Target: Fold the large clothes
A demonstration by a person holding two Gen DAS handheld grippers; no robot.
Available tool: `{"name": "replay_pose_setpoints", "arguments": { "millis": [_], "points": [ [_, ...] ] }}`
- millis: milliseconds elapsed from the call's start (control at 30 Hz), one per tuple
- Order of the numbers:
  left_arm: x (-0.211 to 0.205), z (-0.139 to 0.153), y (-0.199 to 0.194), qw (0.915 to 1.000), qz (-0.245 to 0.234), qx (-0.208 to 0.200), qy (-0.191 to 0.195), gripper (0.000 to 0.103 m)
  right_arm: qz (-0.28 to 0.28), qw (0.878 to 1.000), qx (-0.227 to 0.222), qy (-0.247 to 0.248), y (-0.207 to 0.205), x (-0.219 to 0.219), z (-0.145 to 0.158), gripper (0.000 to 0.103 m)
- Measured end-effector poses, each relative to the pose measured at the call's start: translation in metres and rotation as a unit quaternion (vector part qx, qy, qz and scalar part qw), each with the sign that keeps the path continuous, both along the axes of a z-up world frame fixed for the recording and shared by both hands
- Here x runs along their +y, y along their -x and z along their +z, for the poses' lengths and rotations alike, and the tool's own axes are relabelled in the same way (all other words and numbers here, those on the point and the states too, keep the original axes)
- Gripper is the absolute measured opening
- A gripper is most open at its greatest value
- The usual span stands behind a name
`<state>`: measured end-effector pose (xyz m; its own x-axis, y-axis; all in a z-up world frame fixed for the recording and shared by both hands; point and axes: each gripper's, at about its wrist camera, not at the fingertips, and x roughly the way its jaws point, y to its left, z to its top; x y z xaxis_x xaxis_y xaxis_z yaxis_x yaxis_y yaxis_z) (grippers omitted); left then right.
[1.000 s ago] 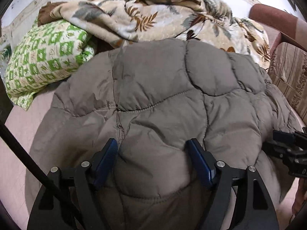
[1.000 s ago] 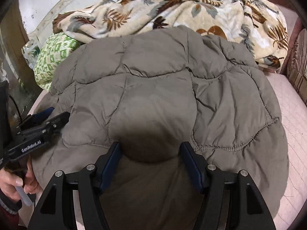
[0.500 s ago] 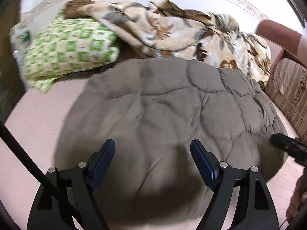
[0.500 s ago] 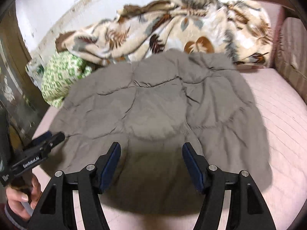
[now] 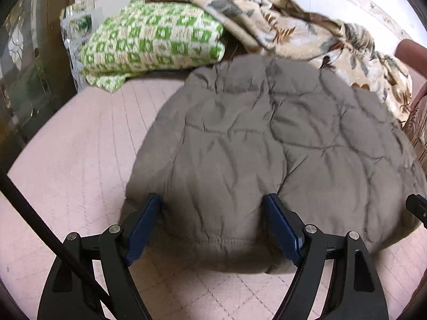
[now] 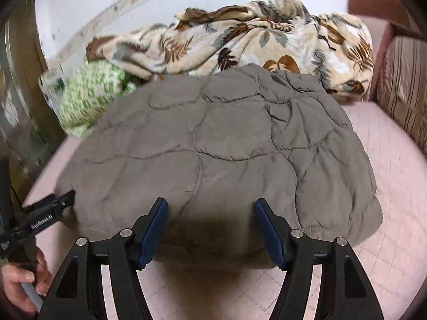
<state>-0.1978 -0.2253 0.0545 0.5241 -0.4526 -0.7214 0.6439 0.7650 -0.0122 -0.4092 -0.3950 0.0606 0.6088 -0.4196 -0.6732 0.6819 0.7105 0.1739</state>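
Observation:
A grey-brown quilted jacket [image 5: 267, 146] lies folded in a rounded heap on the pink bed sheet [image 5: 80, 160]; it also shows in the right wrist view [image 6: 218, 149]. My left gripper [image 5: 213, 213] is open and empty, hovering over the jacket's near left hem. My right gripper [image 6: 210, 218] is open and empty over the near hem, more to the right. The left gripper's tip [image 6: 50, 208] shows at the jacket's left edge in the right wrist view. The right gripper's tip [image 5: 417, 208] shows at the far right of the left wrist view.
A green-and-white checked pillow [image 5: 152, 40] and a leaf-print blanket [image 6: 240, 40] lie behind the jacket by the wall. A striped cushion [image 6: 403, 85] stands at the right. A glass-fronted cabinet [image 5: 21, 66] stands at the left. The person's hand [image 6: 21, 280] holds the left gripper.
Both grippers have drawn back and lifted from the jacket, staying open. The jacket lies settled on the sheet, with more sheet showing around it.

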Motion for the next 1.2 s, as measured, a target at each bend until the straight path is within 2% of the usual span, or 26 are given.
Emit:
{"name": "replay_pose_setpoints", "arguments": {
  "millis": [167, 367, 633, 800, 1000, 1200],
  "points": [
    [-0.013, -0.006, -0.005, 0.9998, -0.002, -0.009, -0.015, 0.083, 0.004, 0.999, 0.034, -0.015, -0.017, -0.01, -0.026, 0.075],
    [-0.016, -0.003, -0.004, 0.9997, 0.003, -0.022, -0.01, 0.083, 0.004, 0.999, 0.043, -0.006, -0.021, -0.009, -0.033, 0.077],
    [-0.014, 0.015, 0.008, 0.9987, 0.0, -0.049, 0.014, 0.083, 0.013, 0.999, 0.029, -0.015, -0.013, -0.009, -0.026, 0.077],
    [-0.019, 0.02, 0.017, 0.9971, -0.007, -0.075, 0.01, 0.083, 0.01, 1.0, 0.005, -0.005, -0.002, -0.007, -0.012, 0.077],
    [-0.024, 0.018, 0.019, 0.9965, -0.012, -0.082, 0.005, 0.083, -0.032, 0.999, -0.017, 0.02, 0.018, -0.023, 0.004, 0.077],
    [-0.029, 0.014, 0.019, 0.9957, -0.013, -0.092, -0.001, 0.083, -0.068, 0.997, -0.021, -0.009, 0.03, -0.046, -0.002, 0.077]
  ]
}}
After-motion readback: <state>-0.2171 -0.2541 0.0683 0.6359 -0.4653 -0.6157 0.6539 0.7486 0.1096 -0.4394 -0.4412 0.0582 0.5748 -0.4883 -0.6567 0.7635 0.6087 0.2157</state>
